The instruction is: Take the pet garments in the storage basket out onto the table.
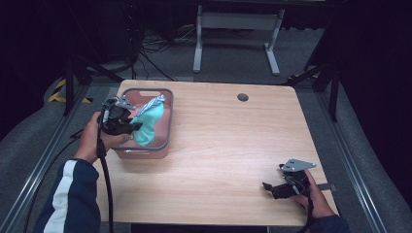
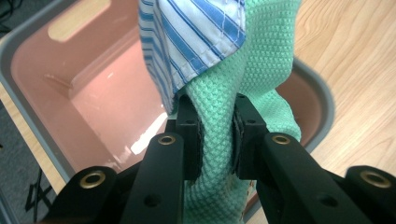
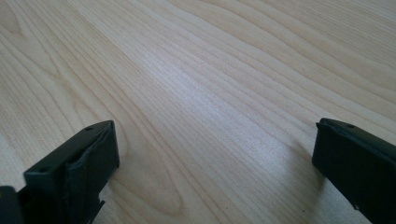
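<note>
Over the pink bin (image 1: 167, 127) at the table's left side, a green waffle-weave cloth (image 2: 219, 135) hangs pinched between the pads of the left gripper (image 1: 137, 126), which is clenched on a bunched fold of it. A blue-and-white striped cloth (image 2: 196, 37) lies against the green one just above the grip, draped over its upper part; whether the pads catch a corner of it too I cannot tell. In the high view both cloths (image 1: 150, 119) sit above the bin's grey rim, with the green one's lower end trailing down inside.

The work in hand looks like drawing the cloth out of the bin. To do it well, the lift should go straight up until the trailing end clears the rim, so the fabric does not drag the light bin along, and the grip should stay firm, since the fold is thick and could slip.

Near the table's (image 1: 228, 145) front right edge, the right gripper (image 1: 272, 187) rests low over bare wood, its jaws spread wide with nothing between them, well apart from the bin.
</note>
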Demonstrator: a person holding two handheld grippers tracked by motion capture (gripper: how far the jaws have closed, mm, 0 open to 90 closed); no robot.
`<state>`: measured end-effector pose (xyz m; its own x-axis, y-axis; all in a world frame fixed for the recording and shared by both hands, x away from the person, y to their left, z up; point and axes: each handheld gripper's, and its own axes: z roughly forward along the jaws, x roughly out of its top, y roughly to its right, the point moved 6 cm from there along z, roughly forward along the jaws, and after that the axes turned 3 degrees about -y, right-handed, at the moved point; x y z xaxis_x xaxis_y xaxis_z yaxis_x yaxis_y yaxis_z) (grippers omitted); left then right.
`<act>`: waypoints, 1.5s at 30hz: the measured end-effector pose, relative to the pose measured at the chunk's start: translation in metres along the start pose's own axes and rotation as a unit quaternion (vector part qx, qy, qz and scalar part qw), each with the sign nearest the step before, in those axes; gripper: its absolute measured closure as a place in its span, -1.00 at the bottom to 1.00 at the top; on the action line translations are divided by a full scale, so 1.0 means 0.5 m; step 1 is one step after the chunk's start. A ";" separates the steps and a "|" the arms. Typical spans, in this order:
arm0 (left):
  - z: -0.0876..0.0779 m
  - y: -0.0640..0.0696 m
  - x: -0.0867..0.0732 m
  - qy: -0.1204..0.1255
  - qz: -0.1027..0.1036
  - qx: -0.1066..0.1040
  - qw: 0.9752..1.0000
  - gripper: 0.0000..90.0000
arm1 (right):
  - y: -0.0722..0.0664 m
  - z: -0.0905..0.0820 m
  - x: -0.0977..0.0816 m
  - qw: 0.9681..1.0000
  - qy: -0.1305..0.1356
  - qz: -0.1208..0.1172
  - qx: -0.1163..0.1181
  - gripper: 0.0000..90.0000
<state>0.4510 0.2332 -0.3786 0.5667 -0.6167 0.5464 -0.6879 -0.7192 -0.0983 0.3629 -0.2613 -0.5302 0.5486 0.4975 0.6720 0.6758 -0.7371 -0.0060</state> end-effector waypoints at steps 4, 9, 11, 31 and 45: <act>-0.015 0.010 0.005 0.013 0.006 -0.002 1.000 0.70 | 0.000 0.000 0.000 1.000 0.000 0.000 0.000 -0.98; -0.031 0.030 0.017 0.030 0.021 0.002 0.999 0.70 | 0.000 0.000 0.000 1.000 0.000 0.000 0.000 -0.98; -0.032 0.035 0.019 0.034 0.019 -0.004 0.999 0.70 | 0.000 0.000 0.000 1.000 0.000 0.000 0.000 -0.98; -0.032 0.134 0.105 0.057 0.091 -0.035 0.994 0.70 | 0.000 0.000 0.000 1.000 0.000 0.000 0.000 -0.98; 0.016 0.203 0.157 0.045 0.128 -0.063 0.989 0.70 | 0.000 0.000 0.000 1.000 0.000 0.000 0.000 -0.98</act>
<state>0.4294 0.1094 -0.3522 0.3272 -0.7386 0.5894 -0.8578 -0.4938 -0.1426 0.3627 -0.2612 -0.5302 0.5493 0.4969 0.6719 0.6754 -0.7374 -0.0068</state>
